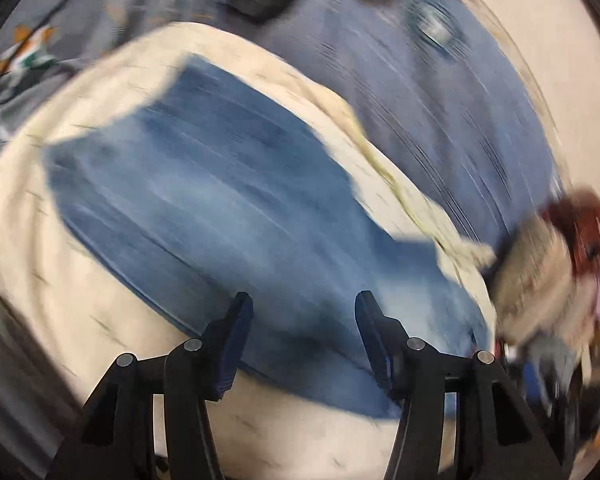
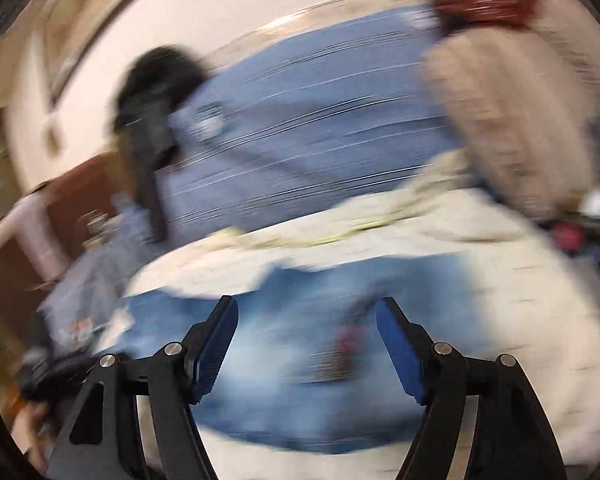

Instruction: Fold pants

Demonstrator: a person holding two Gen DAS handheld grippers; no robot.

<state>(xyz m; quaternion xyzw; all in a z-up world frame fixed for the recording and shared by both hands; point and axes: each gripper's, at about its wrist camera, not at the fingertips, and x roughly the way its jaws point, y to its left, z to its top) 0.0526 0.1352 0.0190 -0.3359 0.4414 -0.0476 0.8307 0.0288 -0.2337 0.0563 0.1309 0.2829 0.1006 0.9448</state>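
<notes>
**Desk:** Denim, is it? Where do the pants lie?

**Photographer:** Blue denim pants [image 1: 228, 208] lie flat on a cream cover [image 1: 60, 280] spread over a bed. Seen from the left wrist, they run as a long band from upper left down to lower right, their near edge just ahead of the fingertips. Seen from the right wrist, the same pants [image 2: 300, 340] stretch across the lower middle, with the cream cover [image 2: 520, 300] around them.

**Desk:** And the tongs?

**Photographer:** Both stand apart. The left gripper [image 1: 304, 308] has its blue-padded fingers [image 1: 236, 344] spread wide, nothing pinched between them; only the denim shows through the gap, lying below. The right gripper [image 2: 306, 312] is likewise spread, its pads [image 2: 400, 352] clear of the cloth, with the pants seen beyond them.

**Desk:** What else is in frame?

**Photographer:** Behind the cream cover lies a blue striped sheet [image 1: 440, 120]. At the right edge sits a beige bundle with a dark red top [image 1: 548, 264]; what it is cannot be told. The right wrist view shows a dark shape [image 2: 152, 100] at the sheet's left end and a cream wall [image 2: 260, 0] behind. Both views are heavily smeared, so fine detail is lost.
</notes>
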